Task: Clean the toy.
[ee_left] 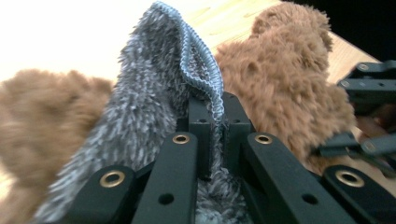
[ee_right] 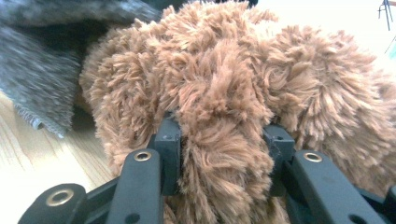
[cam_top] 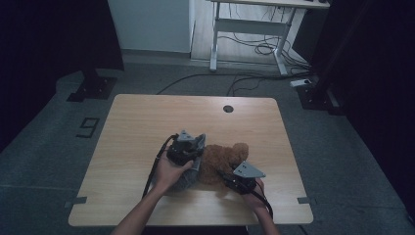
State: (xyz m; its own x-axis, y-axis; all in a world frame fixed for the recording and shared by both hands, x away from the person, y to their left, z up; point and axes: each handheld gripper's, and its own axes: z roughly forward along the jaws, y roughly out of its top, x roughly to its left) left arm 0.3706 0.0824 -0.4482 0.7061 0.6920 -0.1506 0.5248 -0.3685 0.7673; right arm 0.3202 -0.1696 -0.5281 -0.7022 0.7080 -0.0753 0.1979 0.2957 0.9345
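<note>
Gripper positions, high view: my left gripper [cam_top: 184, 152] sits on the grey fleece cloth [cam_top: 192, 169], my right gripper [cam_top: 238, 181] at the near side of the brown plush bear [cam_top: 221, 161], all near the front edge of the wooden table [cam_top: 142, 122]

Left gripper view: jaws pressed together on the cloth's ribbed hem [ee_left: 201, 74]; bear [ee_left: 285, 88] just behind

Right gripper view: jaws part-spread, clamping a fold of the bear [ee_right: 224, 154]; cloth [ee_right: 42, 84] touching at upper left

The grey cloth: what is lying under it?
The grey cloth drapes over part of the brown plush toy, pinched by the left gripper. The covered part stays hidden.
</note>
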